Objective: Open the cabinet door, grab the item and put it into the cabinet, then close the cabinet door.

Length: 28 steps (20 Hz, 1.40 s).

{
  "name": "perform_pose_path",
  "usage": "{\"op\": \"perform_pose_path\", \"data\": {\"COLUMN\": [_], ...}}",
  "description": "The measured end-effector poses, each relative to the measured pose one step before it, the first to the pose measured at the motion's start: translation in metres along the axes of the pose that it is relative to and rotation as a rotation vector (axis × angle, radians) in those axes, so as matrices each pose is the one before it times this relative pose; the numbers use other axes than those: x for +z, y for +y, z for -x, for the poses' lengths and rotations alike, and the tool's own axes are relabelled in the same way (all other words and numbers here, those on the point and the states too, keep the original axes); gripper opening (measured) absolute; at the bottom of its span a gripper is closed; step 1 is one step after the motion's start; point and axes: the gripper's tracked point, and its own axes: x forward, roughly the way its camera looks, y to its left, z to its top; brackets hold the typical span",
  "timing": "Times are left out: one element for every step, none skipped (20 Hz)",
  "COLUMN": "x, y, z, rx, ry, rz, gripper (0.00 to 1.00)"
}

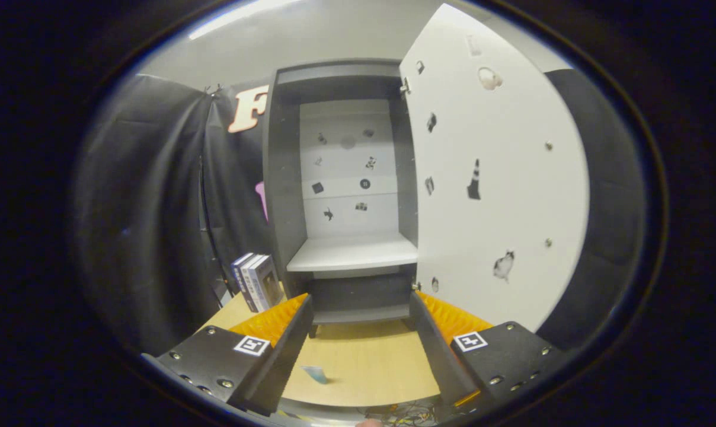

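Staged test booth – black cloth walls (pixel 156 196), lone sticker-dotted cabinet (pixel 346 178) on bare wooden tabletop (pixel 364 362)

No words or numbers can be read. The stickers on the open cabinet door (pixel 500 178) are pictures only, and the print on the books (pixel 256 281) left of the cabinet (pixel 346 196) is too small.

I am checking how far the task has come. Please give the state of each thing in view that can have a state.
cabinet door: swung fully open, to the right.
cabinet: open; its shelf is bare.
books: upright on the table, left of the cabinet, not yet grabbed.
gripper: open, fingers spread wide, holding nothing.
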Motion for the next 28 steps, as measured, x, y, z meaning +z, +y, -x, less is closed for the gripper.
{"op": "perform_pose_path", "data": {"x": [-0.01339, -0.01137, -0.01110, -0.01025, -0.01163, -0.01010, -0.01153, -0.00993, -0.01059, -0.01031, -0.01208, -0.01413, -0.01085, -0.01222, -0.01251, -0.01314, -0.01212, -0.01167, -0.01079, -0.01039, -0.00981, -0.00932, -0.01063, -0.00747, -0.00684, -0.00679, -0.00754, -0.00198], "y": [0.00954, 0.01110, 0.00885, 0.00755, 0.00663, 0.00659, 0.00665, 0.00590, 0.00481, 0.00480, 0.00486, 0.00502, 0.00255, 0.00218, 0.00088, 0.00046, -0.00008, -0.00064, -0.00142, -0.00163, -0.00213, -0.00108, -0.00118, 0.00070, -0.00027, -0.00036, -0.00221, -0.00117], "z": [-0.00929, -0.00774, -0.00823, -0.00831, -0.00831, -0.00947, -0.00952, -0.00918, -0.00792, -0.00854, -0.00762, -0.01017, -0.00661, -0.00898, -0.01013, -0.00829, -0.00707, -0.00747, -0.00746, -0.00726, -0.00741, -0.00722, -0.00509, -0.00461, -0.00570, -0.00485, -0.00387, -0.00092], "rx": [0.01116, 0.01662, 0.00999, 0.00928, 0.00688, 0.00586, 0.00714, 0.00627, 0.00404, 0.00598, 0.00318, 0.00382, 0.00183, -0.00019, -0.00359, -0.00489, -0.00625, -0.01005, -0.00725, -0.00793, -0.00972, -0.00236, -0.00550, 0.00258, -0.00471, -0.00123, -0.01255, -0.00353], "ry": [0.02281, 0.02015, 0.01963, 0.01924, 0.02067, 0.01976, 0.02237, 0.02099, 0.01969, 0.01826, 0.02178, 0.02804, 0.01831, 0.02341, 0.02184, 0.02281, 0.02119, 0.02109, 0.01865, 0.02180, 0.01651, 0.02287, 0.02157, 0.01494, 0.00932, 0.01211, 0.01193, 0.00082], "rz": [0.00647, -0.00353, -0.00547, -0.00465, -0.00166, -0.00044, 0.00430, 0.00778, 0.00695, 0.00337, -0.00034, -0.00238, -0.00103, 0.00027, -0.00108, -0.00385, -0.00548, -0.00621, -0.00405, -0.00262, -0.00351, -0.00346, -0.00570, -0.00311, 0.00089, 0.00597, 0.00722, 0.00656], "gripper": [0.97, 0.97, 0.97, 0.97, 0.97, 0.97, 0.97, 0.97, 0.97, 0.97, 0.97, 0.97, 0.97, 0.97, 0.97, 0.97, 0.97, 0.98, 0.98, 0.98, 0.98, 0.98, 0.98, 0.98, 0.98, 0.97, 0.90, 0.77]}}
